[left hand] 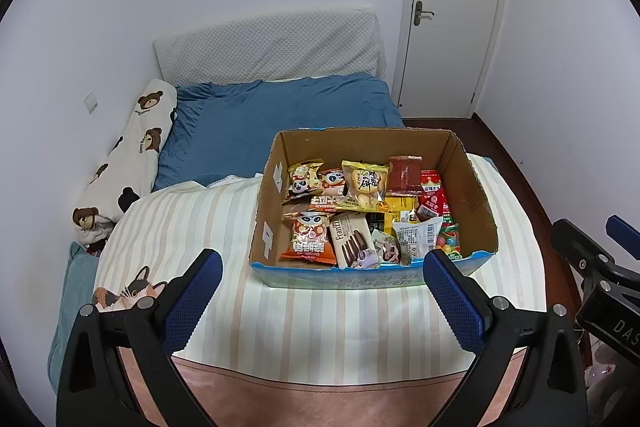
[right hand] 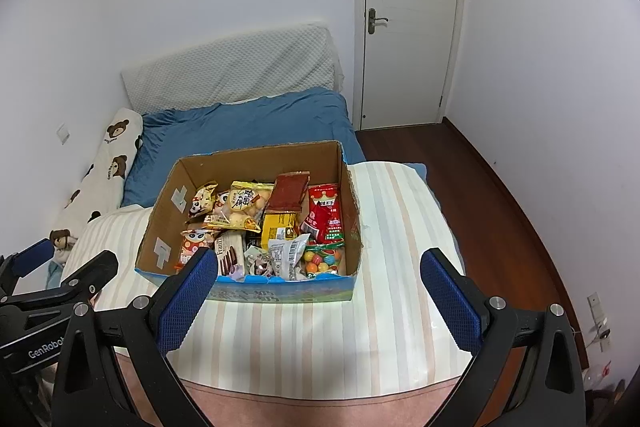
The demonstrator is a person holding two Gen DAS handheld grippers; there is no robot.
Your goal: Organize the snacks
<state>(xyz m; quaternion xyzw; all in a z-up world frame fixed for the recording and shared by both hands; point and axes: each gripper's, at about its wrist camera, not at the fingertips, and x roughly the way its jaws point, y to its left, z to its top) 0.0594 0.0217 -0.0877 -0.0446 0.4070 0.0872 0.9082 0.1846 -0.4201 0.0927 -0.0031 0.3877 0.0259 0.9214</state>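
Hovering spread and empty, left hand-held gripper, right hand-held gripper, near snack box front rim

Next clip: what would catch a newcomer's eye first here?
An open cardboard box crammed with bright snack packets sits on a striped cover at the foot of the bed. Both grippers, left and right, hang open and empty before it. Behind it lies a blue sheet.

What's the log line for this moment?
left gripper: open, empty | right gripper: open, empty | snacks: in cardboard box | box: on striped blanket
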